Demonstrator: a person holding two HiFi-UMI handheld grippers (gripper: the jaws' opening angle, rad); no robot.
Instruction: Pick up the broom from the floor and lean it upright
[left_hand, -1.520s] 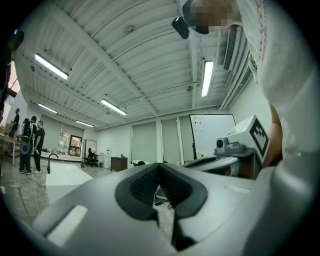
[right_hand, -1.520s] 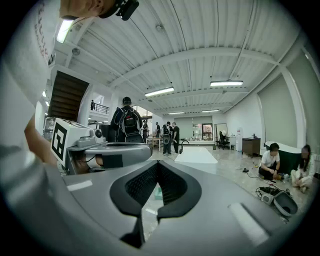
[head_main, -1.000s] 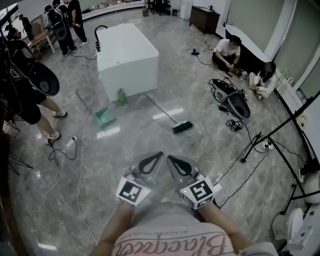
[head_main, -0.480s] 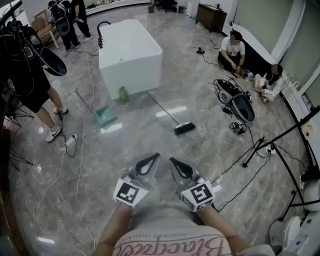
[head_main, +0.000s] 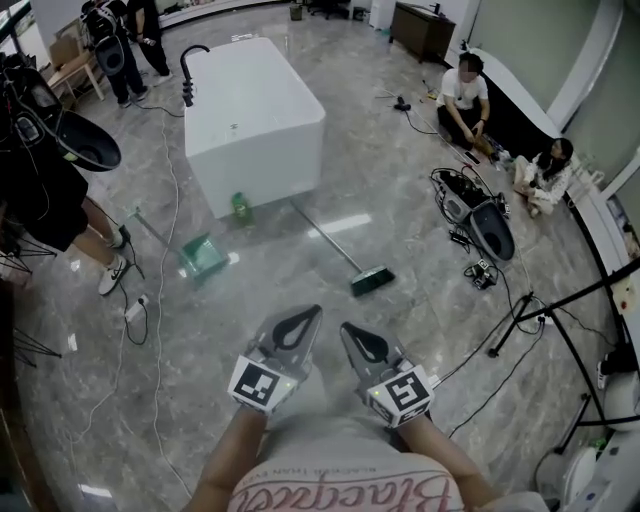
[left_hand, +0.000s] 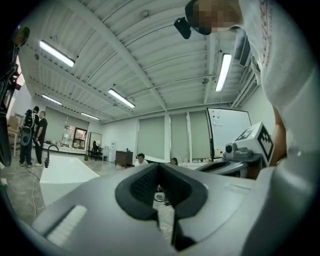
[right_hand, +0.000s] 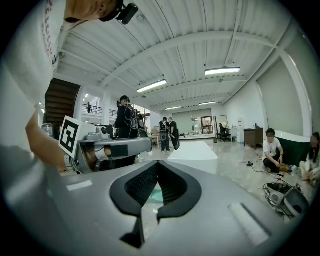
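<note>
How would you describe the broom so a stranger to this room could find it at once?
Find the big white tub on the grey floor. The broom lies flat off its near right corner, a long thin handle ending in a dark green brush head. The green dustpan, left of it, has a scoop instead.

floor (head_main: 420, 200) grey, marbled, glossy | broom (head_main: 371, 281) green head, pale handle | dustpan (head_main: 203, 257) green | tub (head_main: 255, 110) white (its tap (head_main: 187, 75) black) | left claw (head_main: 312, 313), right claw (head_main: 347, 328) grey, black-and-white square patterns
</note>
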